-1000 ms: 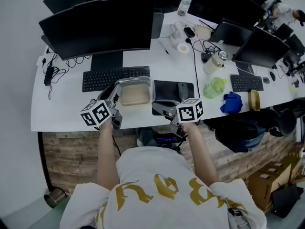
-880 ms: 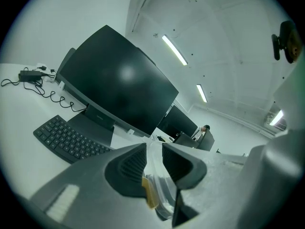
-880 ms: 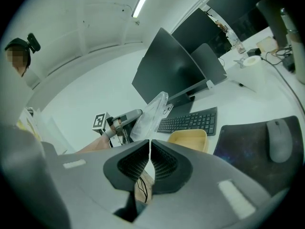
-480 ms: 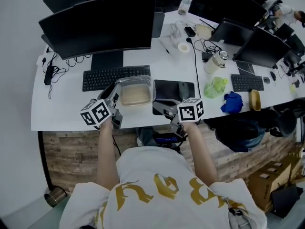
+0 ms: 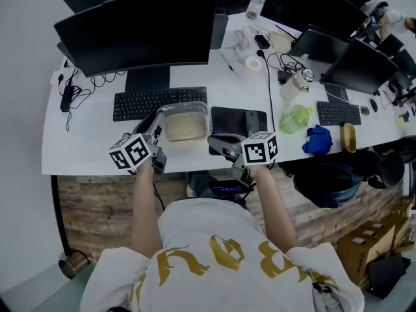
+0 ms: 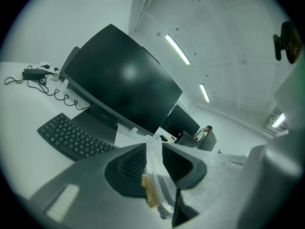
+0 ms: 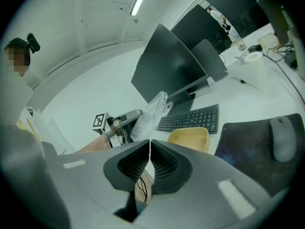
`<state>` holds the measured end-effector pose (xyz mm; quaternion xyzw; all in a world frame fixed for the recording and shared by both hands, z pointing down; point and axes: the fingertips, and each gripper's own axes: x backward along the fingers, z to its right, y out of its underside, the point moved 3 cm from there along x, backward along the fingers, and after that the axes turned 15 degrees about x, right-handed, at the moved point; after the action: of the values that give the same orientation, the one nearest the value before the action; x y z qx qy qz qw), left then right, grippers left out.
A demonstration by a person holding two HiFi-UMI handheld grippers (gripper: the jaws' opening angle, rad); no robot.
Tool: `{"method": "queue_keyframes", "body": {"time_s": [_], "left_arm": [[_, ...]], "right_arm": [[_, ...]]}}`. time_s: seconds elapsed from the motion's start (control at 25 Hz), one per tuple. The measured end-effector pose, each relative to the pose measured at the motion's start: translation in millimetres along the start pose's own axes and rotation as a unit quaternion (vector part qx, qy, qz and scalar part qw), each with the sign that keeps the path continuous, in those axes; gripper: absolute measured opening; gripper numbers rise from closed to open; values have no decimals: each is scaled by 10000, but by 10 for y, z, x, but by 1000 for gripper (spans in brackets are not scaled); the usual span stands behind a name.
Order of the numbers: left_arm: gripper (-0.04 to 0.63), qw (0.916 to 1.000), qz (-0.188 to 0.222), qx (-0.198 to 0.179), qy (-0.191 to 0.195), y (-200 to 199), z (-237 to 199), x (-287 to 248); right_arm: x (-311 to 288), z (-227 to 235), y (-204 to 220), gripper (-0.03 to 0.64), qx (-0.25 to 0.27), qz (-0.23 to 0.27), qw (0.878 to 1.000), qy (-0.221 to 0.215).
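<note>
The left gripper, with a cube of black-and-white square markers on it, is clenched on one edge of a clear, crinkled plastic bag. Its own view shows the film pinched between the two dark ribbed jaws, with a small tan scrap beside it. The right gripper carries a like cube, and its jaws are pressed nearly together on the bag's opposite edge, with only the thin film between them. In the right gripper view the bag rises as a slanted sheet from those jaws toward the other gripper. In the head view the bag hangs between the two grippers over the near edge of the white desk. A beige rectangular tray shows within the bag's outline, just in front of the black keyboard and just left of the black mouse pad, on which a grey mouse lies. A wide black monitor stands behind the keyboard. The gold ornate lettering on the person's white shirt is too distorted to read, and print on the things farther along the desk is too small to make out.
</note>
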<state>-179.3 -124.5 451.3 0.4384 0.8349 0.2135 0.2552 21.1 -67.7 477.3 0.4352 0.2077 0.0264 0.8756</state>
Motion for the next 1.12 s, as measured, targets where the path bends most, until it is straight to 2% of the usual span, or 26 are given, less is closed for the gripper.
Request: {"method": "queue_keyframes", "body": {"time_s": [1.12], "left_arm": [[100, 10000, -65, 27, -71, 51, -99, -27]], "right_arm": [[-22, 45, 60, 31, -79, -43, 10000, -21]]}}
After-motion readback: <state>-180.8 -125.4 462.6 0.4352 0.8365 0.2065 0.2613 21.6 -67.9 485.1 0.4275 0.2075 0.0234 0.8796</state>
